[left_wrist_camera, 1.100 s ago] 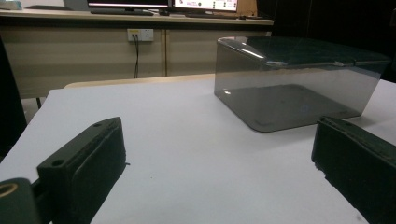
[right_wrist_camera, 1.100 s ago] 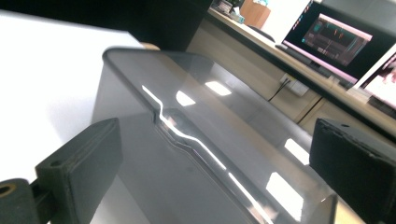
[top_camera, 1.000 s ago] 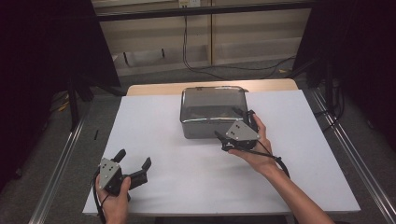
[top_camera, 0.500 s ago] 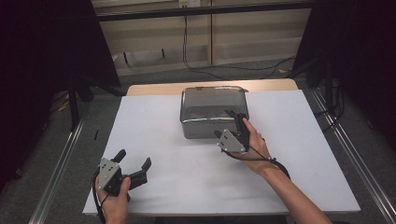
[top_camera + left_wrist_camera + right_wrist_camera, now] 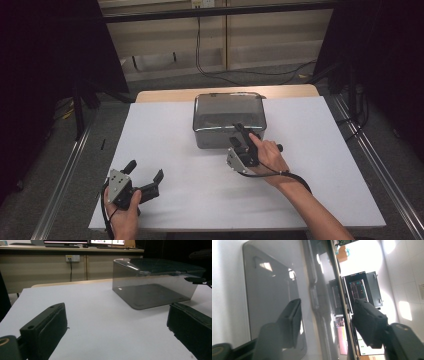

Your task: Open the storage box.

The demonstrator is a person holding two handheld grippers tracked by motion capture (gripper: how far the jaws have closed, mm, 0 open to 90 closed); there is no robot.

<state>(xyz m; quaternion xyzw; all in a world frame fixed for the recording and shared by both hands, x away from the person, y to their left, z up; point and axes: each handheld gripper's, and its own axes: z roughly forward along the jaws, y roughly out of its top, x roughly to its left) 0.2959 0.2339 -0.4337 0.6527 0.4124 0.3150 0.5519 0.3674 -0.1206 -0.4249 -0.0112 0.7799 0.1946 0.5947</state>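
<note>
From above, a smoked translucent plastic box (image 5: pixel 228 119) with rounded corners sits toward the far middle of a matte white table (image 5: pixel 320 200). The right gripper (image 5: pixel 243 136), turned on its side, meets the box's near front edge, jaws spread. The left gripper (image 5: pixel 145 172) rests near the table's front left corner, jaws wide apart, well away from the box.

The left gripper view shows the box's glossy lid (image 5: pixel 160 265) and see-through walls, beyond its parted jaws.

The right gripper view, rolled sideways, shows the lid edge between its spread jaws.
</note>
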